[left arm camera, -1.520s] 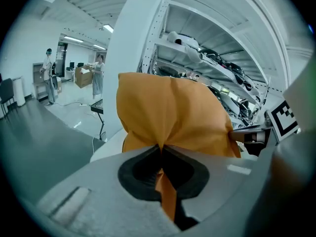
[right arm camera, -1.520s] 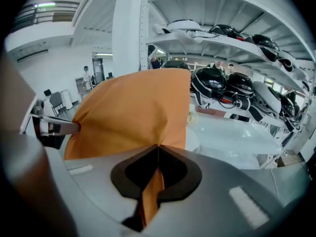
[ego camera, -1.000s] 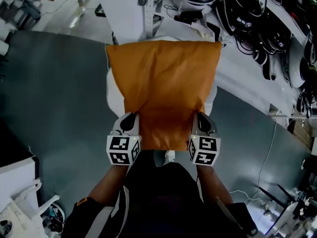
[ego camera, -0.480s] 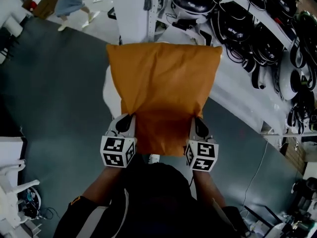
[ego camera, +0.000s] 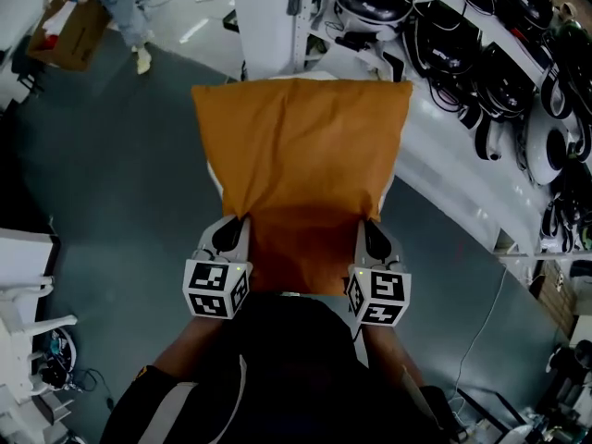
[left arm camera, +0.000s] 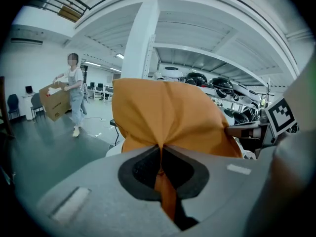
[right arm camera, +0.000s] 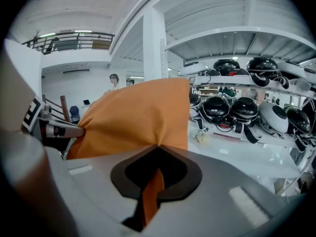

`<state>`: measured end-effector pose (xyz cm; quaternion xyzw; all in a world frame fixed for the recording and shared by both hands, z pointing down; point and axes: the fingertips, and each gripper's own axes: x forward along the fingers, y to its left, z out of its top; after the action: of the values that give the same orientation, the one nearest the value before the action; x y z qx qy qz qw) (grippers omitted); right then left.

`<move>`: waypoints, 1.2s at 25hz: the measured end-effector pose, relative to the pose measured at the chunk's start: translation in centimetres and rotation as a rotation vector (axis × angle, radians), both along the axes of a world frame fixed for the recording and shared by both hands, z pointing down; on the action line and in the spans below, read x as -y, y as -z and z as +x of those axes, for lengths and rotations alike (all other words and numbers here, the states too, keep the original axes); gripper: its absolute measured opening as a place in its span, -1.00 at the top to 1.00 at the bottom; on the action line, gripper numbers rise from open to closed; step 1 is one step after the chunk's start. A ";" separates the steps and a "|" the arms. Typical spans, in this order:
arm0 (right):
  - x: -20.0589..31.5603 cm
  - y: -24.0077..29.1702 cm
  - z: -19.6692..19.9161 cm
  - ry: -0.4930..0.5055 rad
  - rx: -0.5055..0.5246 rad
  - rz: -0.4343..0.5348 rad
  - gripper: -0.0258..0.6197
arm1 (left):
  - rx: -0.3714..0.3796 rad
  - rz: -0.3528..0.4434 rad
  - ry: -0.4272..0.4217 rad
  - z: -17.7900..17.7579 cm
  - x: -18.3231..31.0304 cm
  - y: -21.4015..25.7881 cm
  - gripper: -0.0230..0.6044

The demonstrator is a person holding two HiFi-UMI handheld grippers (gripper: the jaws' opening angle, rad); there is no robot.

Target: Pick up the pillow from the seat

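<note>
The left gripper (ego camera: 240,222) and right gripper (ego camera: 366,226) stay clamped on the orange pillow's (ego camera: 301,146) near corners. It hangs before the person, with the white seat (ego camera: 392,189) peeking out beneath. Only the room behind has swung, so I'd judge it lifted.

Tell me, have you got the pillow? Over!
Left tool shut on orange pillow. Right tool shut on it too. White seat showing beneath. Helmet shelf to the right.

Pillow (ego camera: 301,151) between left gripper (ego camera: 243,228) and right gripper (ego camera: 364,228), helmets (ego camera: 504,70) on shelf (ego camera: 449,160) at right
</note>
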<state>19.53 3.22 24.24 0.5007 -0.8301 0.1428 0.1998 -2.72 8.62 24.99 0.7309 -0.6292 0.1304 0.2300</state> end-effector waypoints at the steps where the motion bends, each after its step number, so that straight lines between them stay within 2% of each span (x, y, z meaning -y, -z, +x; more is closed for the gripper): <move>1: -0.5 0.3 -0.1 0.003 0.001 0.002 0.90 | 0.001 0.001 -0.002 -0.1 -0.6 0.3 0.91; 13: -4.4 1.1 -1.6 -0.012 0.009 -0.004 0.90 | 0.009 0.007 -0.030 -1.7 -3.9 1.5 0.91; 30: -5.2 -0.7 -2.4 -0.034 -0.018 -0.044 0.90 | 0.007 -0.031 -0.055 -2.7 -4.1 -0.2 0.91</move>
<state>17.14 8.42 24.91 0.5114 -0.8163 0.1600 0.2156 -5.39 12.74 25.18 0.7437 -0.6077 0.1487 0.2355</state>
